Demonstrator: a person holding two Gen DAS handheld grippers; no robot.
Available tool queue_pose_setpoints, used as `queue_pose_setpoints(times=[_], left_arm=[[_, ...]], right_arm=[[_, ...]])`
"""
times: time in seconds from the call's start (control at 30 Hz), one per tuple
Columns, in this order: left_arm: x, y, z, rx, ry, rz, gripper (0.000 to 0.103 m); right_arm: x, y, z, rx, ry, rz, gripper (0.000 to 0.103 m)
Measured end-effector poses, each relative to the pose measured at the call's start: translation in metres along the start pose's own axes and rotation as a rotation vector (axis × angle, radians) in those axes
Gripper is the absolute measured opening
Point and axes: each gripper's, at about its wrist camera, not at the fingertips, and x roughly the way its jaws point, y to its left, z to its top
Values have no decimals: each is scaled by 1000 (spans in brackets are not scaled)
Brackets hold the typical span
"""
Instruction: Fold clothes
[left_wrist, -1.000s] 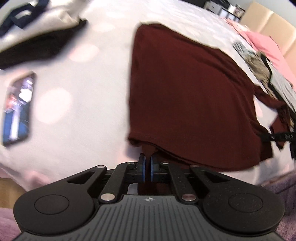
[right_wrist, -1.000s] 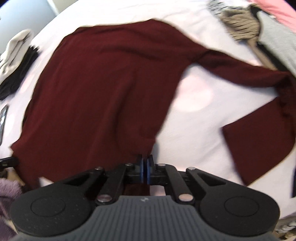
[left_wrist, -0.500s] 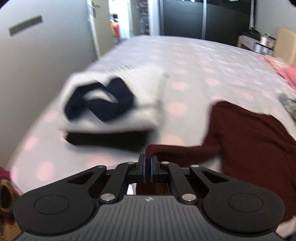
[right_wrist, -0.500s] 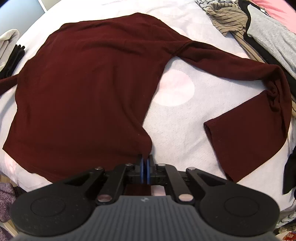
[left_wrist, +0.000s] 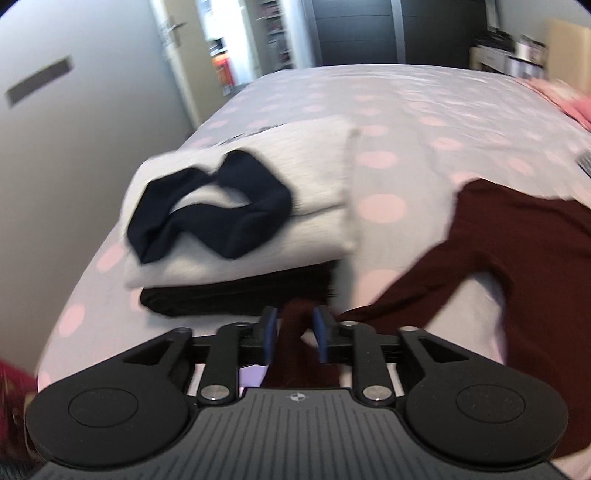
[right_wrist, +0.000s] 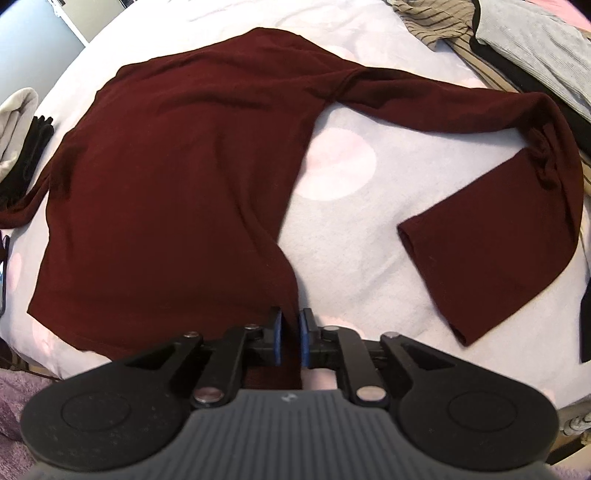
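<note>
Two close gripper-mounted fisheye views: the left faces across the bed (left_wrist: 424, 110), the right looks steeply down; both share the maroon top (right_wrist: 177, 177).

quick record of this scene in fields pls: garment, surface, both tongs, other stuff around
garment: maroon long-sleeve top, spread flat
surface: polka-dot bedspread
left tongs: jaws opening, sleeve end between them, pads apart from it
right tongs: jaws opening, hem corner between them
folded stack: grey garment on a black one, navy socks on top
unfolded pile: far right
</note>
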Motion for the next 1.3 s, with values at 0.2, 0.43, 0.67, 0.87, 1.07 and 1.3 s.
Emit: queue_pose_setpoints(times=[0.2, 0.43, 0.67, 0.87, 1.07, 1.3], left_arm=[[-18, -47, -25, 18, 72, -270, 40], [9, -94, -73, -14, 260, -444, 41], [31, -113, -85, -54, 329, -494, 39], [33, -120, -87, -18, 358, -482, 3], [-9, -108, -63, -28, 257, -531, 3], [-75, -89, -31, 2, 166, -578, 3]], right_arm=[[-16, -5, -2, 35, -44, 51, 30], [-17, -16, -17, 75, -31, 94, 30], [-4, -31, -27, 115, -2, 147, 30], [-2, -32, -31, 115, -6, 204, 8], [-41, -36, -15, 162, -72, 259, 7], [-118, -36, 8, 116, -127, 289, 7]])
